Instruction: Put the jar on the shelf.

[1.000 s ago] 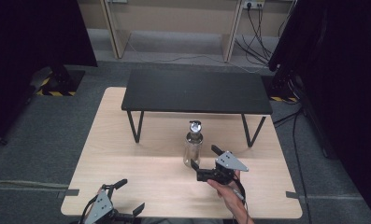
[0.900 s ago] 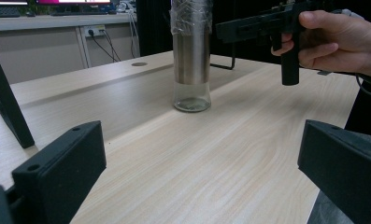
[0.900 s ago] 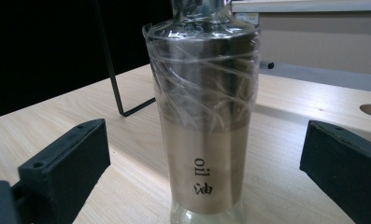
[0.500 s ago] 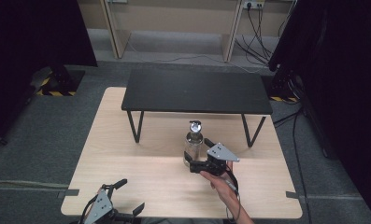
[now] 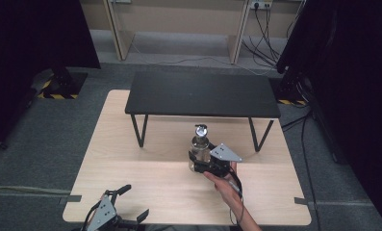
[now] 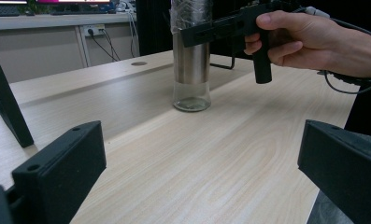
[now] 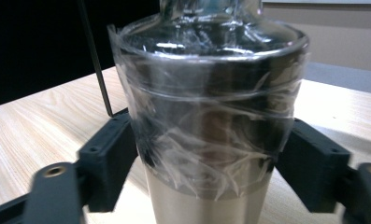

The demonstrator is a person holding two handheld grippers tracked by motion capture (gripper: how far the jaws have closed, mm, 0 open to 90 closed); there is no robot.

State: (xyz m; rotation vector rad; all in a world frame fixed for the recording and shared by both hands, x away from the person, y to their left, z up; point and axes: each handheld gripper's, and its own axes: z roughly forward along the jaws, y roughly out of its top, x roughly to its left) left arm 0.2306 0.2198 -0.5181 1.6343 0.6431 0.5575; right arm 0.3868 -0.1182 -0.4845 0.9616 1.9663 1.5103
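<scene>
The right gripper [image 5: 197, 161], a little way to the right of the steel bottle [image 5: 199, 151] a second ago with its jaws wide, now sits against it; the jaws have just been closing and now press on the bottle's plastic-wrapped upper part from both sides

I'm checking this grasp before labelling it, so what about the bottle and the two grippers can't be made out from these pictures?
- Bottle top: cut off by the upper edge in both gripper views; small and glary in the high view.
- Its contents: hidden by the steel sleeve and crinkled plastic wrap.
- Right gripper, whose jaws have just been closing around the bottle: pad contact is blurred by the wrap.
- Left gripper: body cut off by the high view's bottom edge.
</scene>
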